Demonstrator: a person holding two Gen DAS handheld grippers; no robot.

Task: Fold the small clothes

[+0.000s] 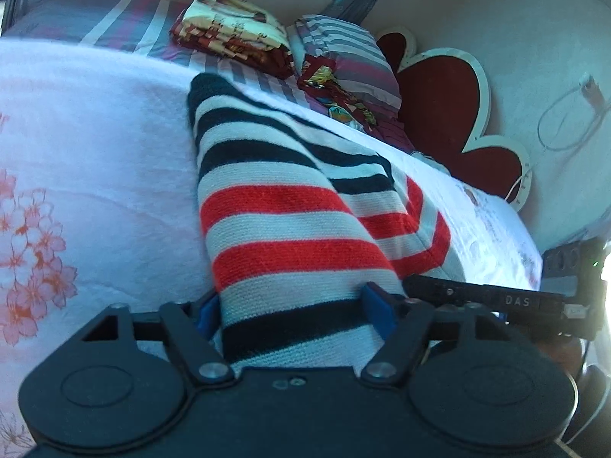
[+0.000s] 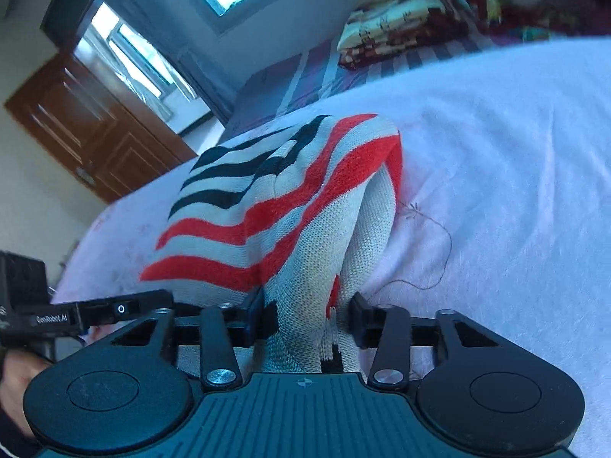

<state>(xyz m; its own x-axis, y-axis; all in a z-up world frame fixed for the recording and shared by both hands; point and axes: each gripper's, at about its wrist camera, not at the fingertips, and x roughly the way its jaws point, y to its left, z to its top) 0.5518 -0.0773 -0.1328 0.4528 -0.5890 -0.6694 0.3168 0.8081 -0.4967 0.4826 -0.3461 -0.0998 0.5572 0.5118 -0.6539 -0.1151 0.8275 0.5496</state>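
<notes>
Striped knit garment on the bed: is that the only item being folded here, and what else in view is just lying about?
In the job:
- red, white and navy striped knit garment
- left hand-held gripper, with the knit between its blue pads
- right hand-held gripper, with the knit between its pads

Lying about:
- folded cream and maroon patterned blanket
- striped purple pillow
- red heart-shaped headboard panel
- brown wooden door

Both handheld rigs are chunky matte black plastic: left gripper (image 1: 294, 307) has blue pads, right gripper (image 2: 305, 315) black ones, silver pivot screws.
</notes>
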